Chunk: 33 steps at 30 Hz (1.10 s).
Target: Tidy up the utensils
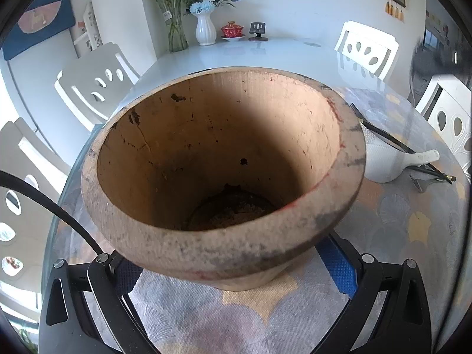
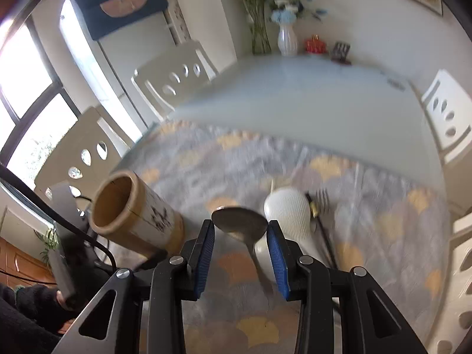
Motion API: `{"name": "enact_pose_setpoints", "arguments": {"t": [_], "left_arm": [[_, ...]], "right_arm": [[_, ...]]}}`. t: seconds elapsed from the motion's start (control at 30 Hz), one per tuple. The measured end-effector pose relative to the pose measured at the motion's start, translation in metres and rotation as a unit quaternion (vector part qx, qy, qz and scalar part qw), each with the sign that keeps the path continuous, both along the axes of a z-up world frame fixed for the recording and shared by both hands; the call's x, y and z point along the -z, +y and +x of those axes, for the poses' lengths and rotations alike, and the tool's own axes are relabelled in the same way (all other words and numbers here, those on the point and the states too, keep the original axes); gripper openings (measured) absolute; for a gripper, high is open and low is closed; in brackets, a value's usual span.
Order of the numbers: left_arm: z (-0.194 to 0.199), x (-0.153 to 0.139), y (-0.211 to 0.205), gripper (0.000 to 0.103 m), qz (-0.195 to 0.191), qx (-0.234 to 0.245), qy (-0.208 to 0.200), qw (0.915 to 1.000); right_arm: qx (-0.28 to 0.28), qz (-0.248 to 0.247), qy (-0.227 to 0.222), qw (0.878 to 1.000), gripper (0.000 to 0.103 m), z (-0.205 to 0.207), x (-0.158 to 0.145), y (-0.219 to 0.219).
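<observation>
Here, a long white glass-topped table [image 1: 280, 56] is seen, and its near end is covered by a grey cloth [image 1: 413, 221] printed with yellow ginkgo leaves. A bamboo utensil holder [image 1: 224, 159] is taken as the landmark. It is shown from above in the left wrist view, its mouth wide open and nothing lying inside. In the right wrist view it is seen tilted, with its mouth turned up and to the left.

White chairs [image 1: 97, 85] are set along the table to the left of the holder and to its right. Well beyond the holder, at the far end of the table, a white vase [image 1: 205, 29] of blue flowers is stood.

The lower body of the holder is clamped between the blue pads of the left gripper [image 1: 233, 268], one pad pressed to each side. To the right of the holder the right gripper [image 2: 239, 230] is held over the cloth. A dark sleeve [image 2: 29, 309] is seen below and left of the holder.

A white ceramic ladle [image 1: 383, 159] is laid on the cloth just right of the holder. Black chopsticks [image 1: 398, 141] are rested across it, and a fork [image 2: 321, 199] is placed beside them, further from the holder.

A metal spoon [image 2: 239, 221] is pinched by the right gripper: the edges of its bowl are caught between the pad tips, and its handle is run back between the jaws. It is thus kept just right of the holder's base, between the holder and the ladle.
</observation>
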<state>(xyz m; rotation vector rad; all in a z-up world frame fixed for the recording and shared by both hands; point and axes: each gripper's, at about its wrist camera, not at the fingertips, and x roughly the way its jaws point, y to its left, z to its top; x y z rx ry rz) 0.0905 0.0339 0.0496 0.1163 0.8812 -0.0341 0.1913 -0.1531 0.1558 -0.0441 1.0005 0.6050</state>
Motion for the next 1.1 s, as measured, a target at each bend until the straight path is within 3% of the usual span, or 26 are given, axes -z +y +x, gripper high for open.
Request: {"name": "enact_pose_setpoints", "arguments": {"t": [0.03,0.17,0.23,0.33,0.43,0.53,0.67,0.97,1.1], "left_arm": [[0.0,0.0,0.0,0.102,0.002,0.0,-0.001,1.0],[-0.001,0.001,-0.001,0.102,0.011,0.0,-0.004,0.9999],[-0.002,0.0,0.001,0.102,0.01,-0.002,-0.005,0.9999],[-0.003,-0.001,0.003,0.102,0.007,-0.004,-0.006,1.0],[-0.002,-0.002,0.003,0.102,0.008,-0.003,-0.007,0.9999],[-0.001,-0.001,0.002,0.102,0.013,-0.002,-0.006,0.9999],[0.0,0.0,0.001,0.102,0.02,0.001,-0.004,0.9998],[0.005,0.001,-0.002,0.102,0.021,0.005,0.002,0.9998],[0.008,0.001,0.002,0.102,0.021,0.0,0.006,0.9998]], "right_arm": [[-0.002,0.005,-0.01,1.0,0.009,0.0,-0.011,0.002],[-0.009,0.017,-0.035,0.999,0.007,0.007,-0.035,0.011],[-0.015,0.015,-0.023,1.0,0.007,0.016,-0.035,0.016],[-0.02,0.022,0.029,0.999,0.015,0.034,-0.012,0.02],[-0.035,0.029,0.074,0.996,0.058,0.05,0.024,0.032],[-0.059,0.035,0.104,0.992,0.059,0.061,0.058,0.052],[-0.118,-0.009,0.107,0.987,0.059,0.065,0.091,0.09],[-0.23,-0.087,0.088,0.965,0.058,0.083,0.132,0.139],[-0.293,-0.108,0.077,0.947,0.057,0.081,0.135,0.152]]}}
